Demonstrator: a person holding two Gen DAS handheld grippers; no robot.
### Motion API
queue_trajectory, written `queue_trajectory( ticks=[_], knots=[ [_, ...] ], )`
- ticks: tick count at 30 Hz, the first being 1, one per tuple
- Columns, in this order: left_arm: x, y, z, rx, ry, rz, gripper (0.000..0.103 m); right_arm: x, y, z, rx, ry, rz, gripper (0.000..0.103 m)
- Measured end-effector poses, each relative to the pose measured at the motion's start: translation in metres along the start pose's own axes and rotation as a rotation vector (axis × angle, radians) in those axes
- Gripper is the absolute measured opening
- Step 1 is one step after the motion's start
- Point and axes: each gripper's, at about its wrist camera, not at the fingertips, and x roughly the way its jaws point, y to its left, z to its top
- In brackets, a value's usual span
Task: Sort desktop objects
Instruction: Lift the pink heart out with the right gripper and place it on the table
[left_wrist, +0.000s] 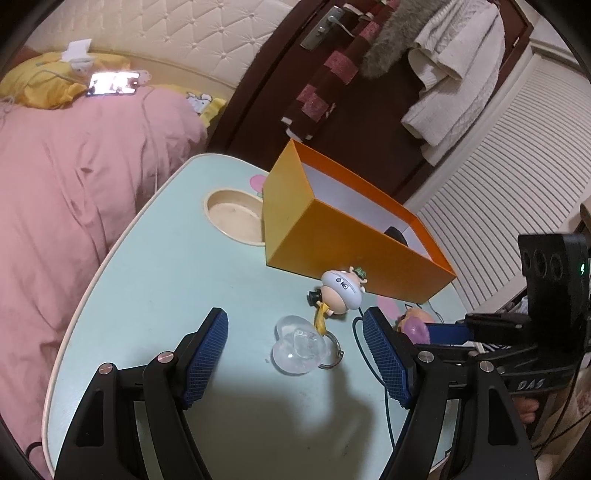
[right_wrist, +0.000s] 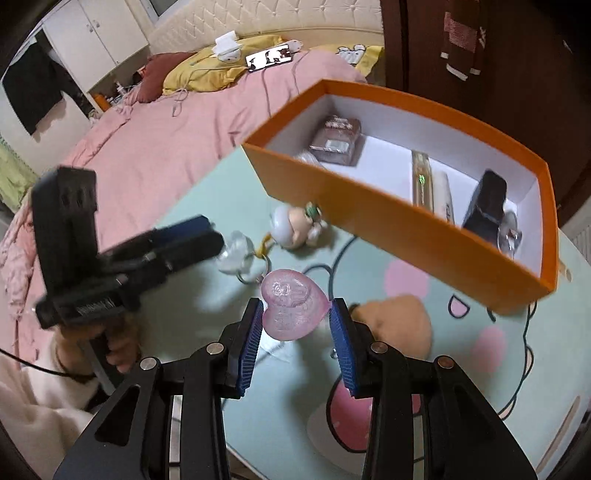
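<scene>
My right gripper (right_wrist: 295, 314) is shut on a pink translucent heart (right_wrist: 293, 308) and holds it above the table; it also shows in the left wrist view (left_wrist: 415, 326). My left gripper (left_wrist: 295, 332) is open above a clear plastic piece (left_wrist: 299, 349) attached to a cartoon figure keychain (left_wrist: 341, 291); the keychain also shows in the right wrist view (right_wrist: 295, 225). The orange box (right_wrist: 369, 206) holds a brown packet (right_wrist: 336, 138), a long tube (right_wrist: 423, 181) and a black item (right_wrist: 485, 201).
The pale green table (left_wrist: 166, 295) has a round recessed cup holder (left_wrist: 232, 216) behind the box (left_wrist: 332, 240). A thin dark cable (left_wrist: 360, 332) lies by the keychain. An orange soft item (right_wrist: 397, 321) lies beside my right fingers. A pink bed (left_wrist: 74, 184) borders the table.
</scene>
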Motion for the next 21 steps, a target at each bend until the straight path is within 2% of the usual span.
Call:
queue_trajectory(
  ticks=[3, 8, 12, 14, 15, 16, 21],
  knots=[
    [-0.001, 0.0, 0.0, 0.002, -0.003, 0.008, 0.075, 0.004, -0.003, -0.008, 0.0, -0.021, -0.021, 0.039],
    [-0.002, -0.002, -0.002, 0.017, -0.006, 0.024, 0.075, 0.002, -0.005, -0.014, 0.014, -0.078, 0.004, 0.039],
    [-0.002, -0.004, -0.002, 0.025, -0.01, 0.033, 0.075, -0.008, -0.01, -0.018, 0.043, -0.158, 0.035, 0.05],
    [-0.003, -0.004, -0.001, 0.03, -0.013, 0.037, 0.075, -0.018, -0.012, -0.022, 0.05, -0.22, 0.057, 0.063],
    [-0.004, -0.004, -0.001, 0.034, -0.018, 0.04, 0.075, -0.024, -0.014, -0.024, 0.058, -0.26, 0.065, 0.075],
    [-0.006, -0.005, 0.0, 0.039, -0.026, 0.045, 0.075, -0.032, -0.017, -0.029, 0.072, -0.312, 0.069, 0.079],
    [-0.02, -0.023, 0.012, 0.119, -0.08, 0.102, 0.075, -0.056, -0.043, -0.051, 0.166, -0.514, 0.052, 0.079]
  ],
)
